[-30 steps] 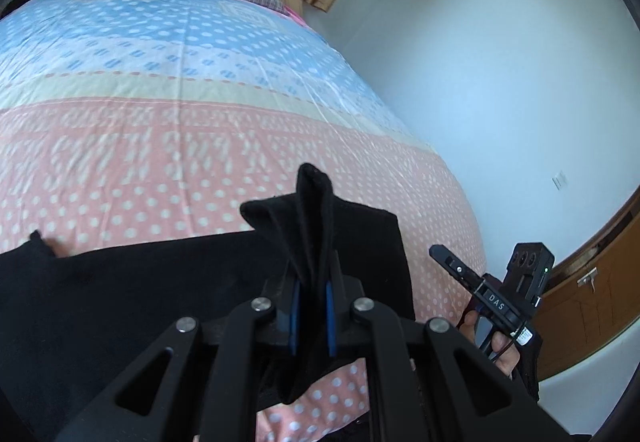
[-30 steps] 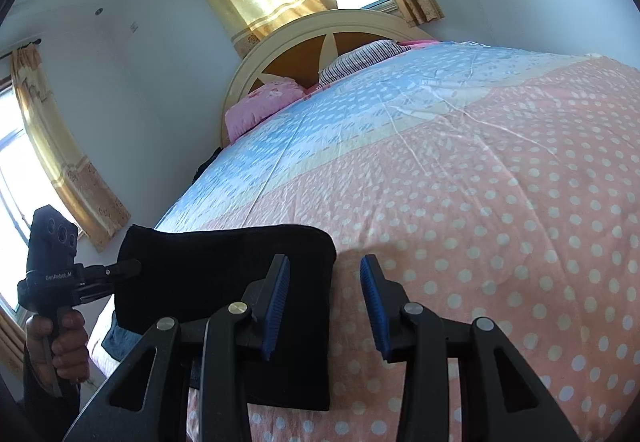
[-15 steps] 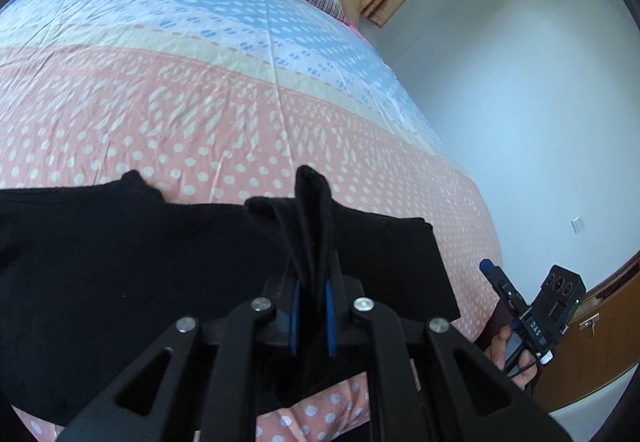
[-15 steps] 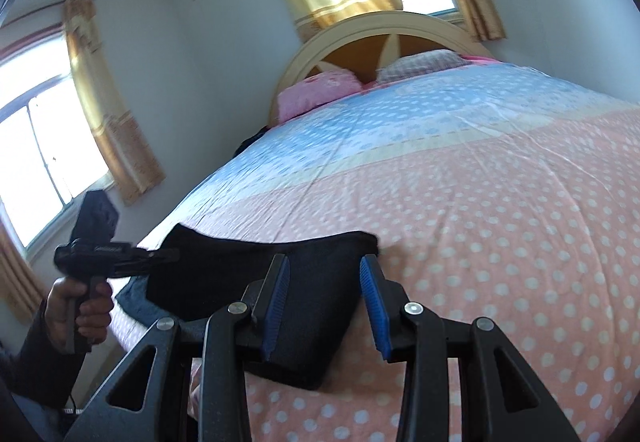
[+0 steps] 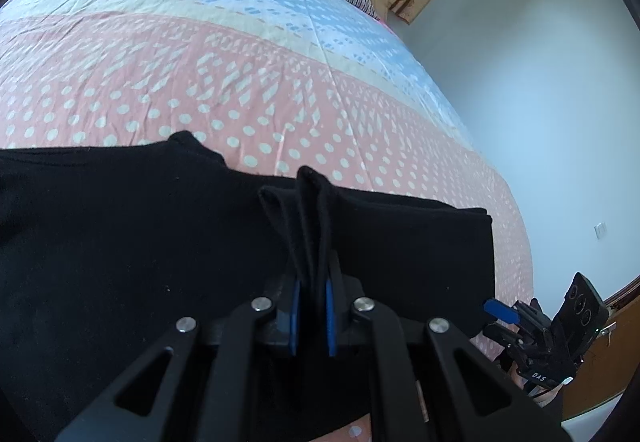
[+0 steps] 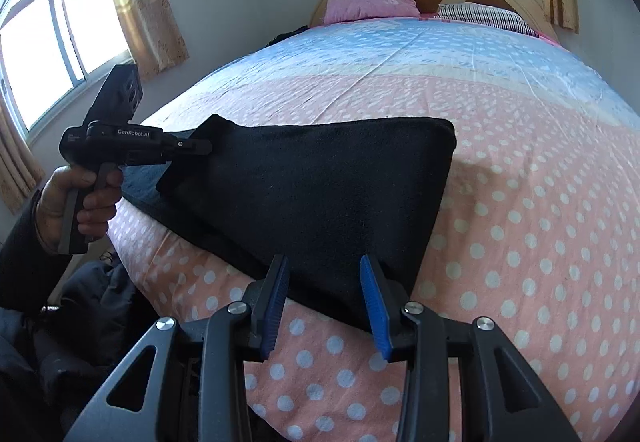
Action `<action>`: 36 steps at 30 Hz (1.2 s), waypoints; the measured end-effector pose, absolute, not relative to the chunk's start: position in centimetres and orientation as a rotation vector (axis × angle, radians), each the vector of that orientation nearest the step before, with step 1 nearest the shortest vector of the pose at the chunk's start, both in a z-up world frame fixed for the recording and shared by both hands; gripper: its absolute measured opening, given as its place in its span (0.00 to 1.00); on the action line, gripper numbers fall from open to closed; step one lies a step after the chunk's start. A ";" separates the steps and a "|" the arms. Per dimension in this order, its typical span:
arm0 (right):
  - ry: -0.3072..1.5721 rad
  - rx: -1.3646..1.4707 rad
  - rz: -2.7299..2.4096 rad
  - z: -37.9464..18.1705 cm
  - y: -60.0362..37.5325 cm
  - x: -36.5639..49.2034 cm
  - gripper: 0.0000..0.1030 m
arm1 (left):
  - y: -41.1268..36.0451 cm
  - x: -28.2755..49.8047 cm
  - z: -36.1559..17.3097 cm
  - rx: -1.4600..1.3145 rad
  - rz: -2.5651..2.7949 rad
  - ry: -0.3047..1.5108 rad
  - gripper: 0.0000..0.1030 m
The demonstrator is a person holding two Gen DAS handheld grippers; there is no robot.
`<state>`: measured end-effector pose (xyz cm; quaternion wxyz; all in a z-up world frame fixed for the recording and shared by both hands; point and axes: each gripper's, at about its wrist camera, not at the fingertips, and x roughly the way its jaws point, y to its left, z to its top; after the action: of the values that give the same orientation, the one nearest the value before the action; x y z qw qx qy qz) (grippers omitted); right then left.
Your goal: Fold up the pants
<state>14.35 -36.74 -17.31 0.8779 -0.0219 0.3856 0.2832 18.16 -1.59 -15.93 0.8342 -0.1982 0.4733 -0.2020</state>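
On the polka-dot bed (image 6: 520, 202), near its foot edge, black pants (image 6: 320, 194) lie folded into a broad panel. Only the right wrist view shows the side window (image 6: 52, 54), the person's hand (image 6: 80, 198) on the left gripper (image 6: 204, 149) and blue fabric (image 6: 140, 180) under the pants. Only the left wrist view shows the bunched fold standing between the left gripper's (image 5: 311, 316) blue pads, clamped tight on it. The right gripper (image 6: 326, 306) hovers with its jaws apart and nothing between them, the pants' near edge just beyond its fingertips (image 6: 370, 282).
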 end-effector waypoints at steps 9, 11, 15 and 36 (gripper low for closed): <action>0.732 -0.028 0.595 -13.9 -37.0 15.3 0.38 | -1.6 17.4 -16.0 -0.359 -0.386 0.978 0.27; 0.704 0.008 0.573 -13.2 -37.1 17.0 0.41 | -1.6 17.1 -15.9 -0.338 -0.375 0.970 0.28; 0.752 0.058 0.527 -14.0 -36.9 21.3 0.51 | -2.0 16.3 -15.7 -0.284 -0.346 0.958 0.33; 0.841 -0.173 0.743 -17.9 -26.5 15.0 0.51 | -1.0 16.6 -15.6 -0.204 -0.216 0.916 0.61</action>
<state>15.04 -26.48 -17.92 0.8432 -0.0821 0.3981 0.3518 16.64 -1.04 -15.59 0.8864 -0.0979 0.4404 -0.1040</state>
